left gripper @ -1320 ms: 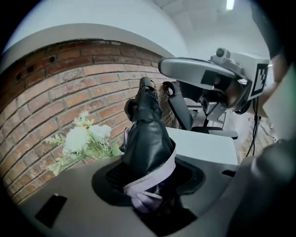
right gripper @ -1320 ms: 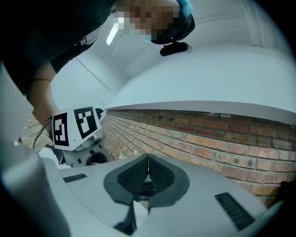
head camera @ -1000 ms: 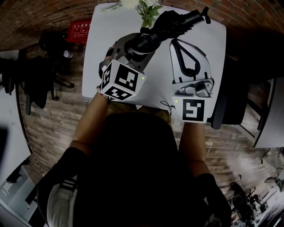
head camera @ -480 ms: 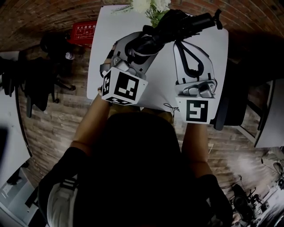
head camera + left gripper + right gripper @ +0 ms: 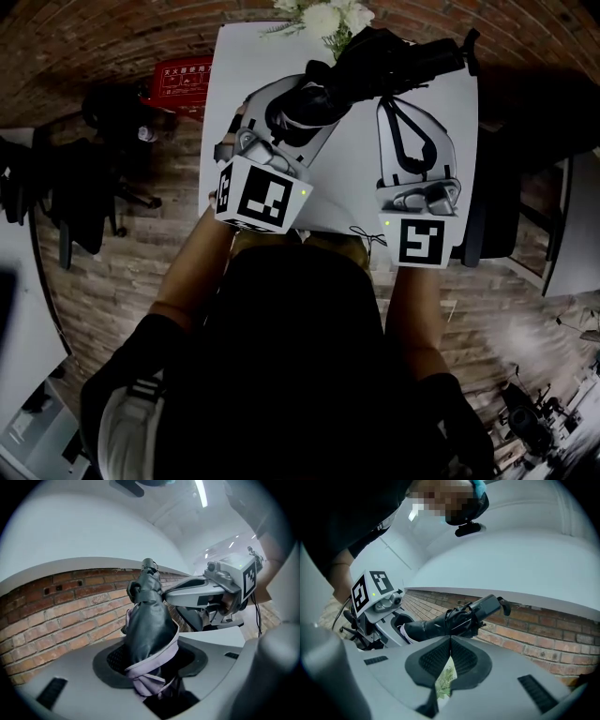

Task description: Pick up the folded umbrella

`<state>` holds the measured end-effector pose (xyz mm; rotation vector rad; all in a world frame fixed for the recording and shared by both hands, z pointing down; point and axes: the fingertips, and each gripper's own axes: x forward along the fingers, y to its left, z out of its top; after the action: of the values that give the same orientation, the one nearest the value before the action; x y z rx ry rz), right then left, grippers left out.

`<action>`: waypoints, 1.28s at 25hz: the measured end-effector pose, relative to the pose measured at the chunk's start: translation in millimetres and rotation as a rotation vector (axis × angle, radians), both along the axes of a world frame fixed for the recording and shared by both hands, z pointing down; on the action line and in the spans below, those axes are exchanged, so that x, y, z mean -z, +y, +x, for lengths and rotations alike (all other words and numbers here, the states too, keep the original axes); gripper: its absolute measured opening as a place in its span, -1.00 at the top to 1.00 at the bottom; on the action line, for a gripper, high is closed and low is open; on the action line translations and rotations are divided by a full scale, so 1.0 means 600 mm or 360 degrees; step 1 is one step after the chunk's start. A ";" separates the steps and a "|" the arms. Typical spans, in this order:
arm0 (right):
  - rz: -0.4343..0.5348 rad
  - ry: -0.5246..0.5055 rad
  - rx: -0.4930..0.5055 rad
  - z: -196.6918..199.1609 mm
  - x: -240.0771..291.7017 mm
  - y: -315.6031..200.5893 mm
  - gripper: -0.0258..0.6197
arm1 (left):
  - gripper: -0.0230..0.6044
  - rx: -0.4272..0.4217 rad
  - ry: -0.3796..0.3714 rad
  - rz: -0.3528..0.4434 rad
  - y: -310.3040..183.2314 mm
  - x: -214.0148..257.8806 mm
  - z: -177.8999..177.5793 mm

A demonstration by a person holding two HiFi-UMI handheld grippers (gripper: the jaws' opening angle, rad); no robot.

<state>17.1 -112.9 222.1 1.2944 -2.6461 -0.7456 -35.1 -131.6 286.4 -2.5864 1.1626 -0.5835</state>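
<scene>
The folded black umbrella (image 5: 380, 67) hangs in the air over the white table (image 5: 349, 183), its handle end pointing right. My left gripper (image 5: 305, 98) is shut on its fabric end; in the left gripper view the black canopy with a pale lilac edge (image 5: 147, 632) is squeezed between the pads. My right gripper (image 5: 387, 103) is just below the umbrella's middle, not touching it. Its fingertips meet and hold nothing. In the right gripper view the umbrella (image 5: 447, 621) crosses just beyond my right gripper (image 5: 450, 641).
A bunch of white flowers with green leaves (image 5: 323, 17) stands at the table's far edge, close to the umbrella. A red box (image 5: 186, 73) lies on the floor at the left. Black chairs (image 5: 84, 192) stand left of the table, another (image 5: 487, 211) at its right.
My left gripper has lifted the umbrella higher and carried it toward the table's far edge. The right gripper has moved the same way alongside it.
</scene>
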 end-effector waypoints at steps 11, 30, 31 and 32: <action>0.0018 0.0037 -0.0048 -0.036 0.015 0.054 0.83 | 0.22 -0.0061 0.0105 0.0165 0.038 0.055 -0.042; 0.0082 0.0062 -0.0046 -0.086 0.033 0.083 0.83 | 0.21 -0.0029 0.0126 0.0397 0.078 0.097 -0.092; 0.0084 0.0066 -0.0048 -0.087 0.033 0.085 0.83 | 0.21 -0.0030 0.0114 0.0408 0.079 0.096 -0.092; 0.0086 0.0071 -0.0051 -0.089 0.031 0.087 0.83 | 0.21 -0.0031 0.0100 0.0421 0.081 0.095 -0.091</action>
<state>-36.1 -61.0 203.6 1.3137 -2.5814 -0.8366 -89.9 -83.2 229.5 -2.4022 1.1465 -0.3209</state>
